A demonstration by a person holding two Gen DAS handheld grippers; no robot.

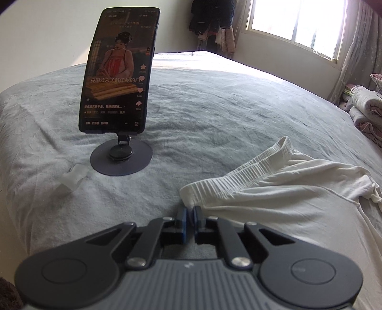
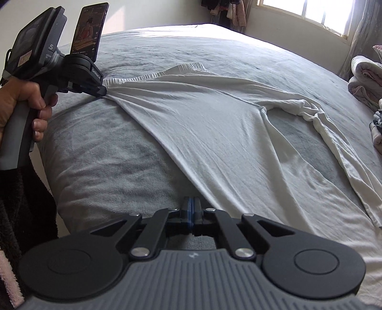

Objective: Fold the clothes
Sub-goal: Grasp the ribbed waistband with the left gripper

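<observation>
White trousers (image 1: pixel 286 198) with a ribbed elastic waistband (image 1: pixel 250 167) lie spread on the grey bed (image 1: pixel 214 107). My left gripper (image 1: pixel 190 211) is shut on the near end of that waistband, and white cloth shows between its blue pads. In the right wrist view the left gripper (image 2: pixel 103 91), held by a hand (image 2: pixel 23 100), pinches the waistband (image 2: pixel 152 76) at the far left. From there the edge of the trousers (image 2: pixel 214 124) runs straight and taut down to my right gripper (image 2: pixel 191 202), which is shut on the cloth's edge at the bed's near side.
A phone (image 1: pixel 119 71) with a lit screen stands on a round-based stand (image 1: pixel 121 157) left of the trousers. A small translucent white object (image 1: pixel 72 177) lies beside the stand. Folded blankets (image 1: pixel 367 107) are piled at the right, below the window (image 1: pixel 296 19).
</observation>
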